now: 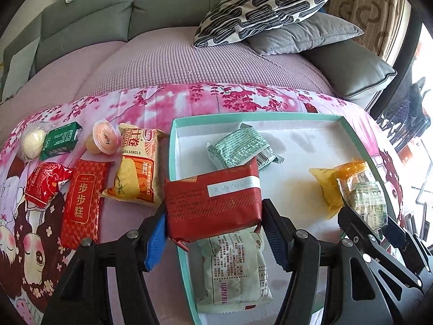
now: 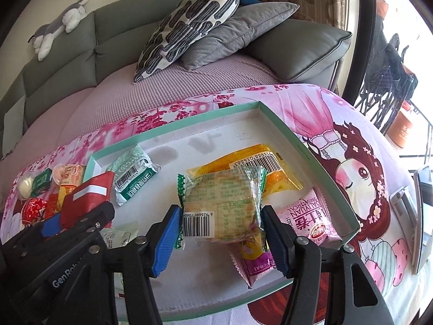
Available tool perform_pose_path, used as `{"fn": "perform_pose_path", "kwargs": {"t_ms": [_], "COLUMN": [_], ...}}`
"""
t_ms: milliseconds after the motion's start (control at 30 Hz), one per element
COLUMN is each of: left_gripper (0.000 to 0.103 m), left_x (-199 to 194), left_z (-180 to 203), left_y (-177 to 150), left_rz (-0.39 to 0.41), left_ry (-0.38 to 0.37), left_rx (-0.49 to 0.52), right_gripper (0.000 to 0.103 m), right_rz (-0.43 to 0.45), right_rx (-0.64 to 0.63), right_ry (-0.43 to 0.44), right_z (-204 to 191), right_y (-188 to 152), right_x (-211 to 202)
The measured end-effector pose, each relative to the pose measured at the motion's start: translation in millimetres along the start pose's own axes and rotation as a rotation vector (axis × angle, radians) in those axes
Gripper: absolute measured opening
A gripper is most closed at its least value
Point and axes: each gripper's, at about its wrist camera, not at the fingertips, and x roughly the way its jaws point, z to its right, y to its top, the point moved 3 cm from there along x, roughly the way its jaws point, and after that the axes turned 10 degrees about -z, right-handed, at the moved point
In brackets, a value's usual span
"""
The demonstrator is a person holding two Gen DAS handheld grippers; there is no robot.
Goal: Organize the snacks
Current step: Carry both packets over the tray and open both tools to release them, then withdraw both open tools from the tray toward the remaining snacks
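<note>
Two views show us the same teal-rimmed box (image 1: 173,146) lying on a pink cartoon-print cloth (image 1: 151,103).

From the left wrist we see our left tool (image 1: 213,230) with its pads against both ends of a red snack packet (image 1: 212,203), pinching it over the box's left rim. Under that packet, inside the box, lies a pale green-and-white packet (image 1: 232,268). A green patterned packet (image 1: 238,146) rests farther back in the box. At the right, our right tool (image 1: 365,216) stands around a clear-wrapped cracker packet (image 1: 365,197) that overlaps a yellow packet (image 1: 327,184). Outside the box, on the cloth to the left, we count a yellow roll packet (image 1: 138,168), a jelly cup (image 1: 104,140), a long red cake packet (image 1: 84,200), a small red packet (image 1: 43,184), a dark green packet (image 1: 59,140) and a white round snack (image 1: 32,143).

From the right wrist we see the right tool (image 2: 220,233) spread around the cracker packet (image 2: 222,205); whether its blue pads (image 2: 166,238) press the wrapper or only touch it, we cannot tell. The packet lies across the yellow packet (image 2: 243,159) and a purple packet (image 2: 254,262), with a pink Swiss roll packet (image 2: 311,219) just beside it in the box's corner. The left tool (image 2: 81,216) is at the left edge with the red packet (image 2: 89,192).
</note>
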Motion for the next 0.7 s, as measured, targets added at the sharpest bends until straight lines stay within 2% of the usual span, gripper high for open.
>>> {"fn": "perform_pose_path", "kwargs": {"t_ms": [100,367,433,500,533,700], "left_gripper": [0.069,0.071,0.072,0.082,0.083,0.083], "left_x": [-5,-31,-38,-43,-44,-50], "left_z": [-2,-6,-10,-15,-18,-32], "left_y": [1,4,4,5,5,4], "left_rz": [0.012,0.075,0.091,0.097,0.098,0.102], "left_ry": [-0.001,0.002,0.020,0.045,0.059,0.089], "left_rx": [-0.005,-0.003,-0.009,-0.019,-0.025,-0.068], "right_gripper": [0.075,0.080,0.081,0.082,0.082,0.083], "right_rz": [0.007,0.041,0.053,0.062,0.065,0.056], "right_rx": [0.016,0.008,0.003,-0.003,-0.005,-0.002], "right_ry": [0.009,0.014,0.012,0.011,0.010,0.007], "right_z": [3,1,1,0,0,1], "right_y": [1,2,3,3,4,3], "right_x": [-3,-17,-22,-26,-27,-28]}}
